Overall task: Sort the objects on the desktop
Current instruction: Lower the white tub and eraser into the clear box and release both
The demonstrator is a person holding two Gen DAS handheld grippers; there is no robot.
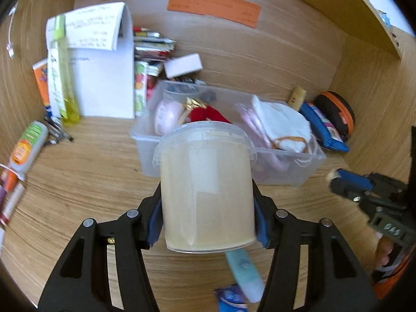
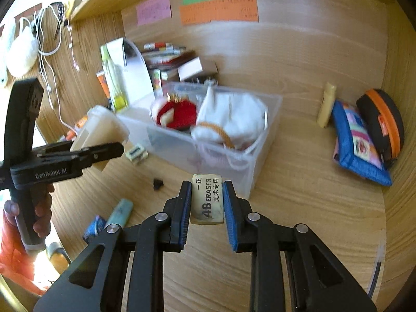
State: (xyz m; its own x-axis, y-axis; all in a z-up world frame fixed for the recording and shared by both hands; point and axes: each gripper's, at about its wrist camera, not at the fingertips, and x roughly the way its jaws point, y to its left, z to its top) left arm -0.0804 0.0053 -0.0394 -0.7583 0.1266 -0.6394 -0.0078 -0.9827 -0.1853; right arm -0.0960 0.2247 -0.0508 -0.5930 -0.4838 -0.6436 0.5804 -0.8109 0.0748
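My left gripper (image 1: 206,208) is shut on a translucent plastic tub with a lid (image 1: 205,187) and holds it above the desk, in front of the clear plastic bin (image 1: 286,171). The tub (image 2: 97,130) and the left gripper (image 2: 78,153) also show at the left of the right wrist view. My right gripper (image 2: 206,202) is shut on a cream 4B eraser (image 2: 208,199), held above the desk just before the clear bin (image 2: 182,143). The bin holds a white cloth bag (image 2: 228,119) and a red item (image 2: 182,115).
A light blue tube (image 2: 119,212) and a blue packet (image 2: 95,227) lie on the desk at the near left. A small eraser (image 2: 136,153) and a black bit (image 2: 158,183) lie near the bin. A blue pouch (image 2: 358,148), a black-orange case (image 2: 382,122), books and a notepad (image 1: 104,59) line the back.
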